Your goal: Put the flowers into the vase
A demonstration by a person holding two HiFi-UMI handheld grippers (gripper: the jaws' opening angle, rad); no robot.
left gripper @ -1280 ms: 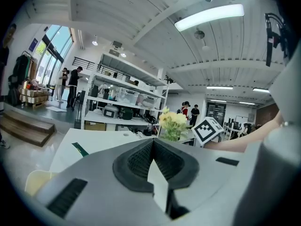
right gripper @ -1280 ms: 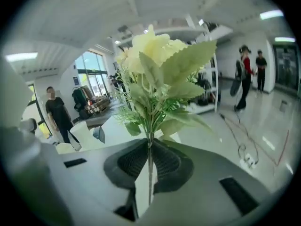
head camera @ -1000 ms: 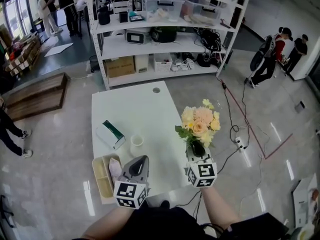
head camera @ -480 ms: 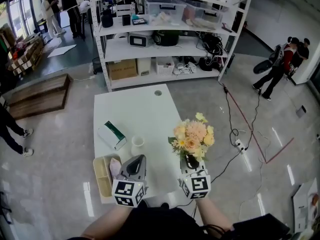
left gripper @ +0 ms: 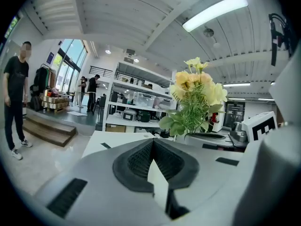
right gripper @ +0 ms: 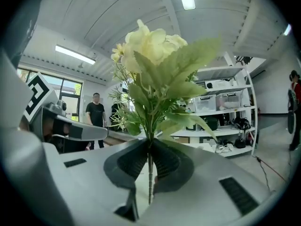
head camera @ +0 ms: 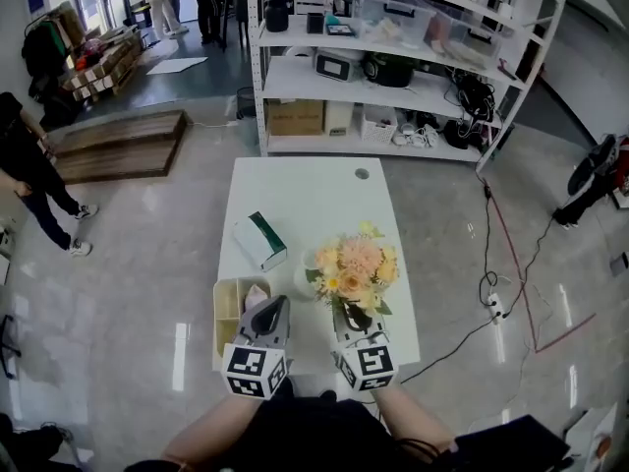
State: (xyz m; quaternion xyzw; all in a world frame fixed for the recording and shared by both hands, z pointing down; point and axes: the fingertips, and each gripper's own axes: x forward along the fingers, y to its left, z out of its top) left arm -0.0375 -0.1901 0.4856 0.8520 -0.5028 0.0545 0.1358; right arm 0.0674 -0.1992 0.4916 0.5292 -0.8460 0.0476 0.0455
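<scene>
A bunch of peach and yellow flowers [head camera: 354, 266] with green leaves stands upright over the near part of the white table [head camera: 305, 200]. My right gripper [head camera: 351, 315] is shut on its stem; the right gripper view shows the thin stem pinched between the pads [right gripper: 149, 147] and the blooms [right gripper: 153, 44] above. A small white cup [head camera: 299, 283] sits just left of the blooms, partly hidden by them. My left gripper [head camera: 268, 315] hangs beside it over the tray, its jaws closed with nothing in them [left gripper: 151, 144]. The flowers [left gripper: 195, 91] also show in the left gripper view.
A green-and-white box [head camera: 259, 241] lies left of the cup. A beige divided tray [head camera: 226, 303] with something pink in it sits at the table's near left corner. White shelving [head camera: 393, 77] stands behind the table. Cables [head camera: 501, 264] run over the floor at right. A person [head camera: 29, 175] stands far left.
The flowers in my right gripper have moved left, from beyond the table's right edge to over the table beside the cup. My left gripper has shifted slightly too.
</scene>
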